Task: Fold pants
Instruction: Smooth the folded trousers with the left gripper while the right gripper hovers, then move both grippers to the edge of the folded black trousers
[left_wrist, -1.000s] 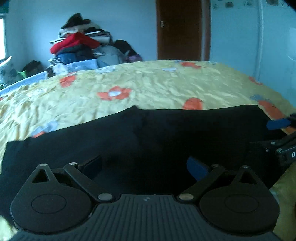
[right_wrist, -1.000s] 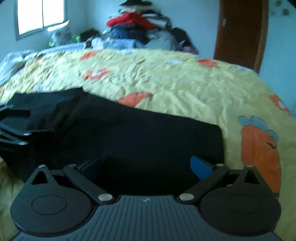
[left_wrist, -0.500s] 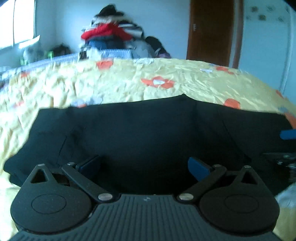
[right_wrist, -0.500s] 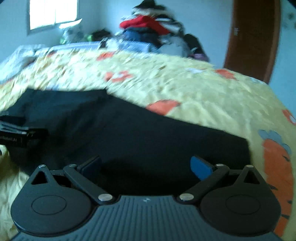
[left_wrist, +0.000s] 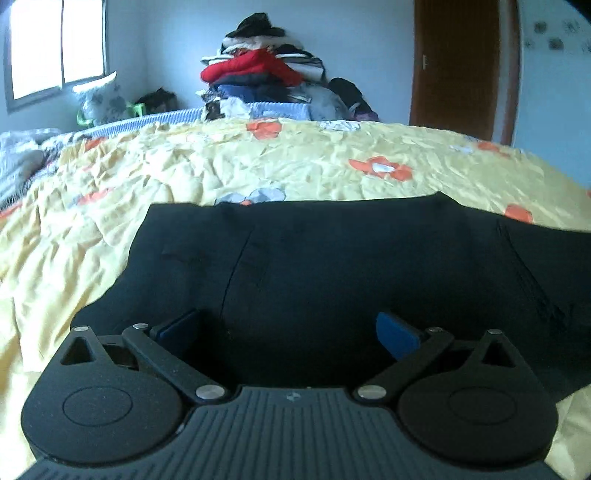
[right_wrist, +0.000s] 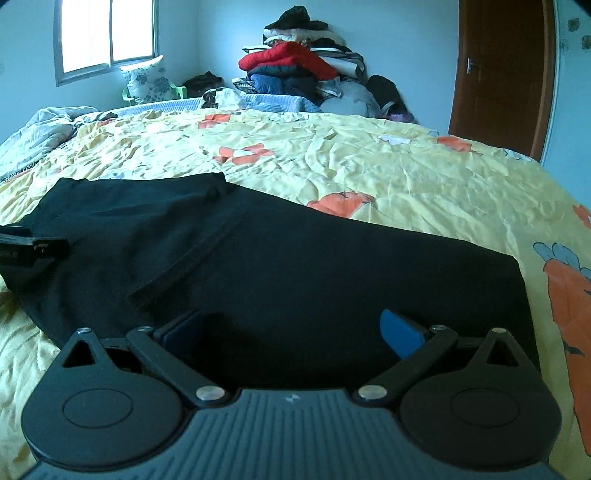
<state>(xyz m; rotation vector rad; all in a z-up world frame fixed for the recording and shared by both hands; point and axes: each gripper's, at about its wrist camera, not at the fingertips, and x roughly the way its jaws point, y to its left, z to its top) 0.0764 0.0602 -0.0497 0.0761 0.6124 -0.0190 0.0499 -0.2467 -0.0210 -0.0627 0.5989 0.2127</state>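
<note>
One pair of black pants (left_wrist: 332, 266) lies flat on the yellow bed (left_wrist: 295, 166), just ahead of two tools. The left tool (left_wrist: 288, 332) and right tool (right_wrist: 291, 332) both gape wide, holding nothing. Since a second ago both views have swung left, bringing a window (right_wrist: 107, 33) into sight. The pants' right end is cut off in the left view.

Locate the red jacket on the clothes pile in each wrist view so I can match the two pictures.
Left wrist view: the red jacket sits top centre-left, on the clothes pile beyond the bed.
Right wrist view: the red jacket sits top centre, in the same pile.
Shared landmark: the brown door stands right of the pile in both.
</note>
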